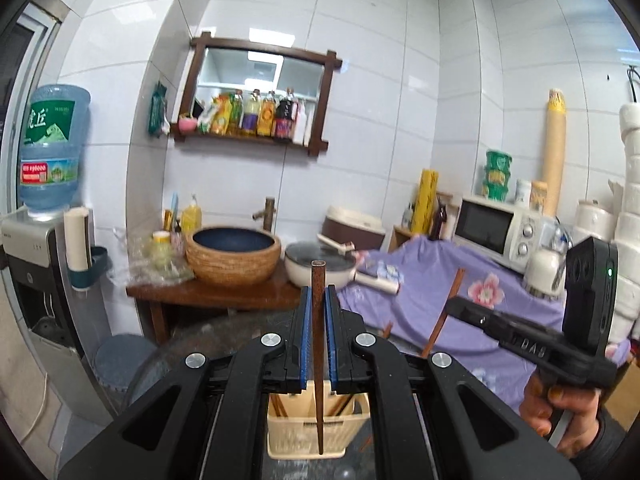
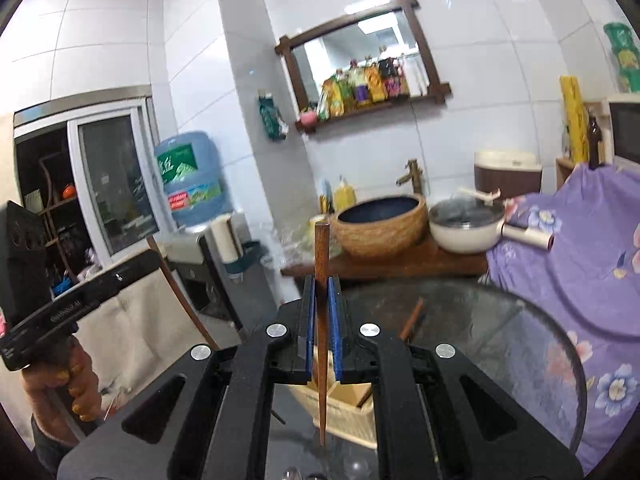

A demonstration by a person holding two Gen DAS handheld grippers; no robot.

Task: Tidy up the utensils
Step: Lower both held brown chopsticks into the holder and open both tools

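Left tongs (image 1: 319, 300): clamped on one dark wooden chopstick (image 1: 319, 344), held near upright, tip hanging over the cream basket (image 1: 312, 436). Right tongs (image 2: 321, 292): likewise clamped on a second chopstick (image 2: 321, 336), upright, its point above the same basket (image 2: 348, 412). Basket: divided holder on the glass table (image 2: 500, 344), some chopsticks already slotted in its compartments. One further stick (image 2: 412, 318) lies beyond it on the glass. Farther off: basin (image 1: 234, 254) and pan (image 1: 320, 268) on the wooden stand. I judge sorting partly done; both held sticks and the loose one remain.
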